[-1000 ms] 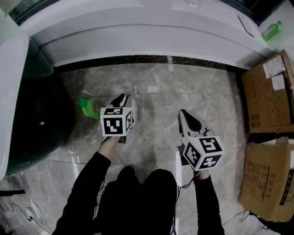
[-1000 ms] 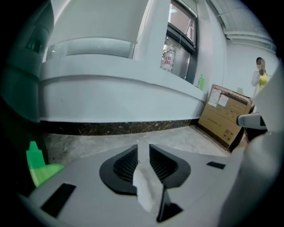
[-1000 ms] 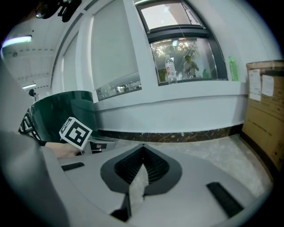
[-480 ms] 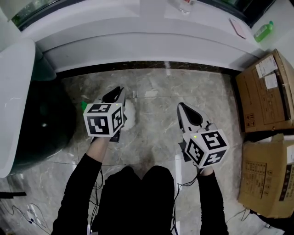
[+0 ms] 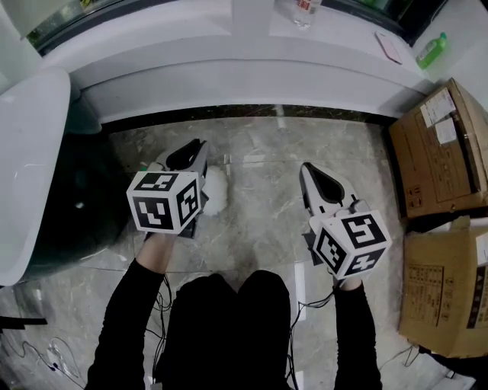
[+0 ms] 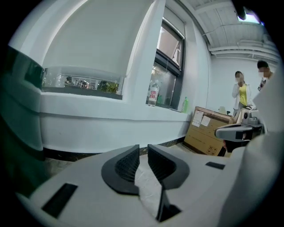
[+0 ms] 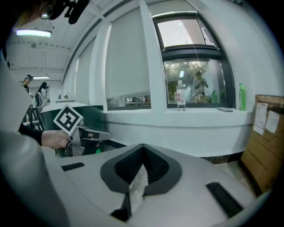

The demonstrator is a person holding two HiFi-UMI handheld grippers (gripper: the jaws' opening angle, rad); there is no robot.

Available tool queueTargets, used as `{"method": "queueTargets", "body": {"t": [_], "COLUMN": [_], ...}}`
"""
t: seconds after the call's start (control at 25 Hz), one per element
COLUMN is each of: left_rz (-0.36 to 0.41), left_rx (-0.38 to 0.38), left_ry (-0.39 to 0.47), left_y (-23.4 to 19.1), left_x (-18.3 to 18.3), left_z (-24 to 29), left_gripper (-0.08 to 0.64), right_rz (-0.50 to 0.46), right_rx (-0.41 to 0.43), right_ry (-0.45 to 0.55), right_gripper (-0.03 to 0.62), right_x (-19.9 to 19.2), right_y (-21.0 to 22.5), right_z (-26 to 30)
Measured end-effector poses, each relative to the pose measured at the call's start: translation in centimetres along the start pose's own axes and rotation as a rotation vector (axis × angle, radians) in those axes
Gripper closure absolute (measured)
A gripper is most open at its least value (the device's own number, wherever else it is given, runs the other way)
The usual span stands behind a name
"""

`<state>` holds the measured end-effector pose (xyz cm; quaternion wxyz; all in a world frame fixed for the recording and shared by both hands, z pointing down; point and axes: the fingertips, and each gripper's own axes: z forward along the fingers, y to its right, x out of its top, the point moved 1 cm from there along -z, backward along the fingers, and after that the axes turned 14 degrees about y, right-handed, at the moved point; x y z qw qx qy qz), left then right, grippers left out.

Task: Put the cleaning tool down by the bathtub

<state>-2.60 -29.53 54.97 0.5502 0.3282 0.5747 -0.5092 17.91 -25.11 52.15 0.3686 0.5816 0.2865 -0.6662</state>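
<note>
My left gripper (image 5: pixel 187 158) hangs over the marble floor (image 5: pixel 259 206), next to the dark green side of the white-rimmed bathtub (image 5: pixel 34 160). Its jaws stand a narrow gap apart with nothing between them (image 6: pixel 143 160). The green cleaning tool (image 7: pixel 97 151) shows only as a small green bit on the floor below that gripper in the right gripper view. In the head view the gripper's cube covers it. A pale round patch (image 5: pixel 216 190) lies just right of the left gripper; I cannot tell what it is. My right gripper (image 5: pixel 309 172) is shut and empty (image 7: pixel 142 153).
A white ledge (image 5: pixel 244 72) runs along the far wall, with a clear bottle (image 5: pixel 303 9) and a green bottle (image 5: pixel 431 50) on the sill. Cardboard boxes (image 5: pixel 438 145) (image 5: pixel 446 297) stand at the right. Cables (image 5: pixel 46 352) lie at the near left. Two people (image 6: pixel 242 94) stand far off.
The left gripper has moved left and up toward the head camera, so its cube now covers the green tool that lay in sight on the floor. The right gripper has hardly moved.
</note>
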Motion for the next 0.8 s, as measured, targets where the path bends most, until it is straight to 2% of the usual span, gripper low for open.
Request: {"method": "queueTargets", "body": {"t": [0.32,0.6,0.8], "left_rz": [-0.009,-0.005,-0.007], "left_rx": [-0.037,-0.08,-0.108], "left_ry": [0.051,0.086,0.1], "left_y": [1.7,3.2,4.6], "left_x": [2.9,5.1,6.9], "left_z": [-2.3,-4.0,-4.8], "left_gripper": [0.492,0.492,0.492], "right_rz": [-0.024,-0.032,-0.039], "right_rx": [0.004,0.006,0.007], "right_ry": [0.045,0.123,0.137], "right_gripper": [0.593,0.594,0.594], "right_x": [3.1,5.7,7.5], "right_y": [-0.9,-1.5,-1.7], "right_z": [-2.0,-3.5,-4.3]}}
